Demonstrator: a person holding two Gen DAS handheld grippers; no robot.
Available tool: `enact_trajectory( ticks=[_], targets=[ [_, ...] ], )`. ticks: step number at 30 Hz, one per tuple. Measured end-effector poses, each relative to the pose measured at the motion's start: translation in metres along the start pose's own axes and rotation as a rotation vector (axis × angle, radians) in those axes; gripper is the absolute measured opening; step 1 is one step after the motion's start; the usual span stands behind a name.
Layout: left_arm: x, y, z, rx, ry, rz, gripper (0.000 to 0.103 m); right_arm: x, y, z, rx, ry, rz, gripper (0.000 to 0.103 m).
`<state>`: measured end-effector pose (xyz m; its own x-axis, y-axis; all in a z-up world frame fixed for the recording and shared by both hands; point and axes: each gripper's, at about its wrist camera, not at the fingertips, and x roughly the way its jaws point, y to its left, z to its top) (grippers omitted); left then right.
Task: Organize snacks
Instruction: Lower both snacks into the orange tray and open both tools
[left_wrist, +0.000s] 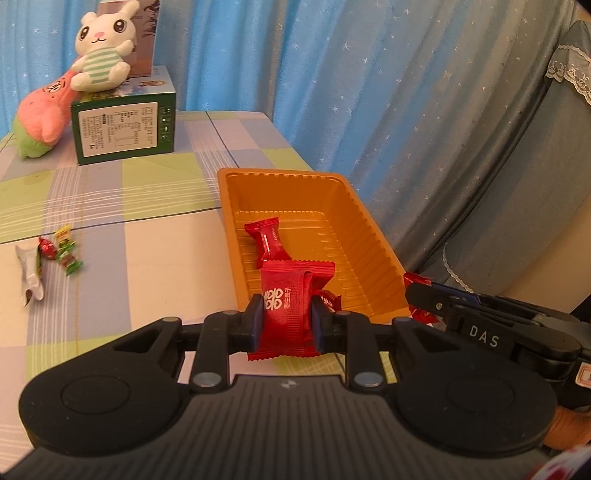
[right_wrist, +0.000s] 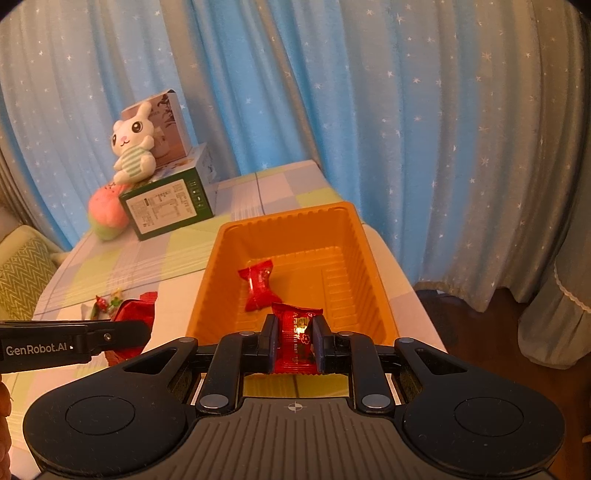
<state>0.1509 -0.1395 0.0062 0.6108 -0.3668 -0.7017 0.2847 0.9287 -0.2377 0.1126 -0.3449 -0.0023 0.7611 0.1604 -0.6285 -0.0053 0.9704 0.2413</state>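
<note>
Gripping red snack packets, our left gripper (left_wrist: 287, 320) and right gripper (right_wrist: 295, 341) hang over the orange tray's (left_wrist: 364, 225) six o'clock rim. One red candy (left_wrist: 269, 242) lies inside.

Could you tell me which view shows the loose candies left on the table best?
The left wrist view: the loose candies lie unobstructed on the table. In the right wrist view they are small and partly hidden behind the left hand-held gripper.

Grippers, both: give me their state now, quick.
Left gripper: shut on a flat red foil snack packet.
Right gripper: shut on a smaller red wrapped candy.
</note>
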Motion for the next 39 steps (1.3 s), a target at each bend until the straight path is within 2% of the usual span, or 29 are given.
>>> enact_trajectory(
  ticks=[18,28,39],
  targets=[
    [0.052,-0.007,0.022,0.003,0.036,0.002,0.023,0.043,-0.015,0.022,-0.004,0.03,0.003,0.02],
    [0.072,-0.009,0.03,0.01,0.049,0.005,0.026,0.053,-0.024,0.026,0.023,0.032,0.0,0.02],
    [0.057,0.013,0.018,-0.062,0.041,0.012,0.029,0.054,-0.022,0.026,0.03,0.035,0.006,0.02]
  ],
)
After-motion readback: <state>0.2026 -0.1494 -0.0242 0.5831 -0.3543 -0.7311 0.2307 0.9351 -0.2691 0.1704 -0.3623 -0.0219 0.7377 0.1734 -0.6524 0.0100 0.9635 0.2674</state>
